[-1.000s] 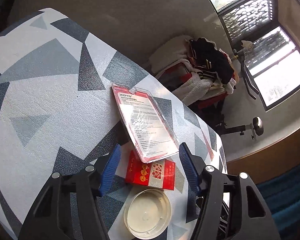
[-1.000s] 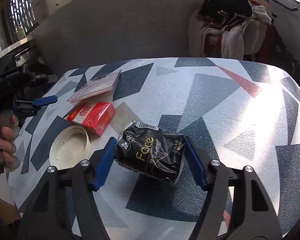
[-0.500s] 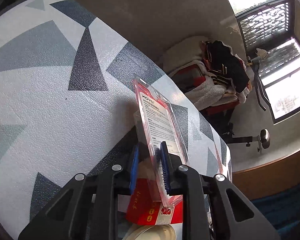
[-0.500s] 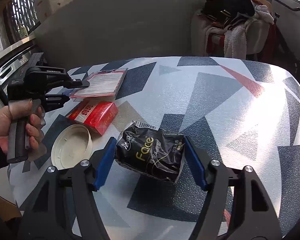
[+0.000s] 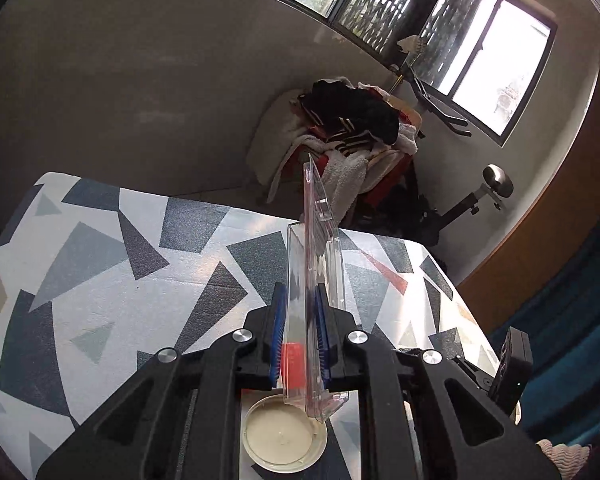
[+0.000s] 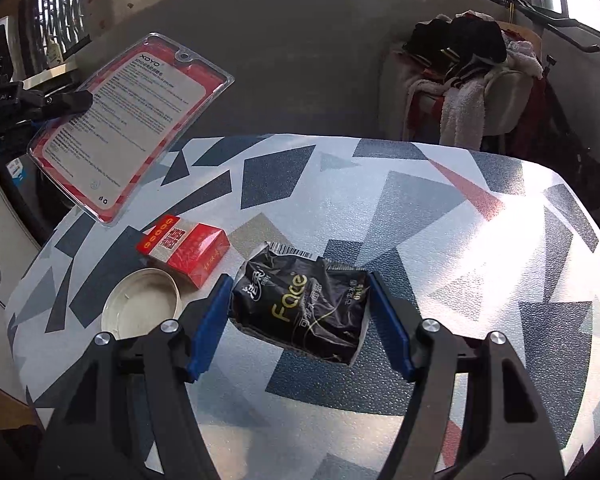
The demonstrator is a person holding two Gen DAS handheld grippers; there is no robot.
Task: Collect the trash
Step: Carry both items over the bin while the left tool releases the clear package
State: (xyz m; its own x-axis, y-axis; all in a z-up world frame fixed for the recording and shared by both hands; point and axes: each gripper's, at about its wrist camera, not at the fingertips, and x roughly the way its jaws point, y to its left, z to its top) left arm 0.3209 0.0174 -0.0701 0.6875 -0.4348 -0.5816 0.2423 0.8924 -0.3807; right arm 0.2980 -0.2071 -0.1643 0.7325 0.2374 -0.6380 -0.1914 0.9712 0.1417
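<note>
Clear blister pack is pinched edge-on by left gripper, jaws just closed on it, held aloft at 10 o'clock above table. Thin slick plastic, grip near one end: slip or swing is risked. Right gripper is spread, straddling black wrapper, w/ no squeeze yet.

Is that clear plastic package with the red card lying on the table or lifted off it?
Lifted. The left gripper is shut on the clear plastic package, which hangs in the air, tilted, above the table edge.
</note>
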